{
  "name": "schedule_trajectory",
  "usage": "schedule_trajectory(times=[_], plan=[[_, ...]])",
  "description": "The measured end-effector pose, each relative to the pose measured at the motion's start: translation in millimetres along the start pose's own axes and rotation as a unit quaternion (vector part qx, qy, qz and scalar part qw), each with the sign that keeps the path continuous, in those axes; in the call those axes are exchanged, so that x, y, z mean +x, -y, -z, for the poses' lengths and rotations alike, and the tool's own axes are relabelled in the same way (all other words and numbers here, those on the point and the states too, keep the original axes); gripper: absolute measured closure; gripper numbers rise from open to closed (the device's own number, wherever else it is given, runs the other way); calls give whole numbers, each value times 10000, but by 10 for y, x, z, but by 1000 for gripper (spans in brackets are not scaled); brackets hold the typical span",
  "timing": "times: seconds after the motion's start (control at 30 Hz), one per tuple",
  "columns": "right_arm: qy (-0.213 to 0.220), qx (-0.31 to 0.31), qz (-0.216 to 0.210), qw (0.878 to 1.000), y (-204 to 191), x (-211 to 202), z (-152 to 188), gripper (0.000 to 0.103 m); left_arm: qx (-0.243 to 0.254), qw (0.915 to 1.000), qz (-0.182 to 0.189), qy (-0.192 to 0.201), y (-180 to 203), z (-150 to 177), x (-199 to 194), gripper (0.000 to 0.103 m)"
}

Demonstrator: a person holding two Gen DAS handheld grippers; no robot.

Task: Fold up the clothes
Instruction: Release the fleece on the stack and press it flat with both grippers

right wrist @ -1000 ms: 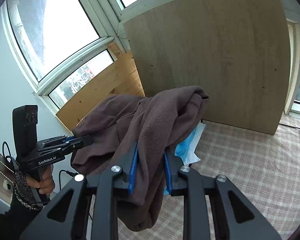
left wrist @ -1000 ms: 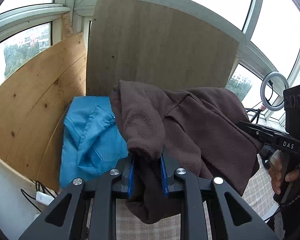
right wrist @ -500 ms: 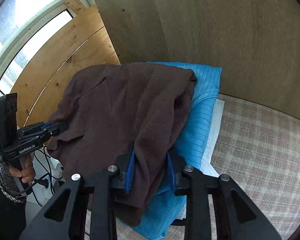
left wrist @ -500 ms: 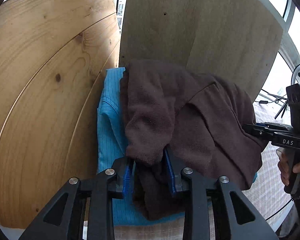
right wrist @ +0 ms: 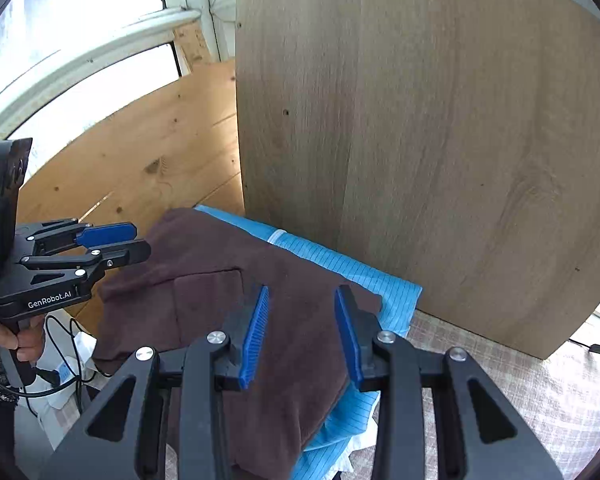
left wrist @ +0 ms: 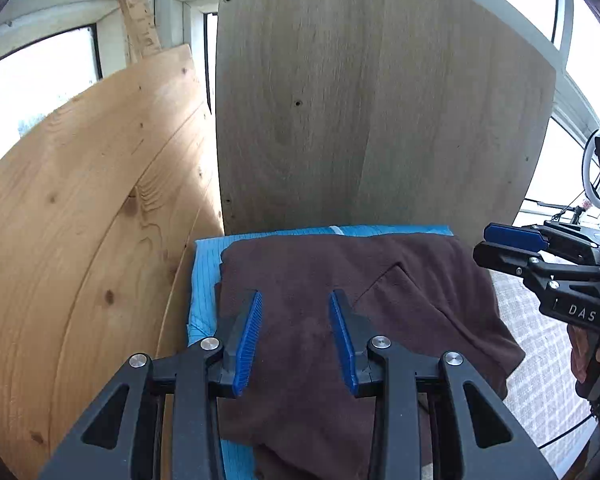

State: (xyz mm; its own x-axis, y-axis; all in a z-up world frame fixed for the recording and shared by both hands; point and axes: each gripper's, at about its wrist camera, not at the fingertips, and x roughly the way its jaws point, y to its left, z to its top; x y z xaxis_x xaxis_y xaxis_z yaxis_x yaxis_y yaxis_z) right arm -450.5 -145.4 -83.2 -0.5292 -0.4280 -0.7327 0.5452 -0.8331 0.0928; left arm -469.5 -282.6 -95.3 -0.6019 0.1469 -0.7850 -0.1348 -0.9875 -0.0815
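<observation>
A brown fleece garment [left wrist: 400, 320] lies folded on top of a folded blue striped garment [left wrist: 204, 264], against the upright boards. My left gripper [left wrist: 296, 294] hovers over its left part, open, blue pads clear of the cloth. Over the garment's right part [right wrist: 204, 280] my right gripper [right wrist: 302, 289] has its jaws opening, and nothing is pinched between them. The blue garment [right wrist: 340, 268] sticks out behind and to the right. Each gripper shows in the other's view, the right one [left wrist: 512, 246] at the garment's right edge and the left one [right wrist: 112, 240] at its left edge.
A grey-brown board [left wrist: 360, 120] stands upright just behind the pile, with a pine board [left wrist: 80, 240] leaning at its left. The pile rests on a checked cloth [right wrist: 500, 380]. Cables [right wrist: 68, 360] hang at the left. A ring light [left wrist: 596, 168] stands far right.
Both grippers were shut on the brown garment and carried it forward and down onto the blue one. Now both have let go and it lies flat.
</observation>
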Motion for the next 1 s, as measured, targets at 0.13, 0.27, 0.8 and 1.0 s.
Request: schedule_trajectory(times=[0.13,0.27,0.8,1.0], plan=[[-334,137,134,9993,77,380,28,69,-57,9995,-153,-260,-90,115,277,68],[-408,86,334,9986,94,525,32,69,-49,9995,-134,-279,-122,119,356,68],[-106,48,182,9998,21,-142,149,69,-510,9985,165,119,-134,593,-389,71],[-680,34,62,9977,-257,73,529,53,-384,9989,-21,-262,-148,697,0,70]])
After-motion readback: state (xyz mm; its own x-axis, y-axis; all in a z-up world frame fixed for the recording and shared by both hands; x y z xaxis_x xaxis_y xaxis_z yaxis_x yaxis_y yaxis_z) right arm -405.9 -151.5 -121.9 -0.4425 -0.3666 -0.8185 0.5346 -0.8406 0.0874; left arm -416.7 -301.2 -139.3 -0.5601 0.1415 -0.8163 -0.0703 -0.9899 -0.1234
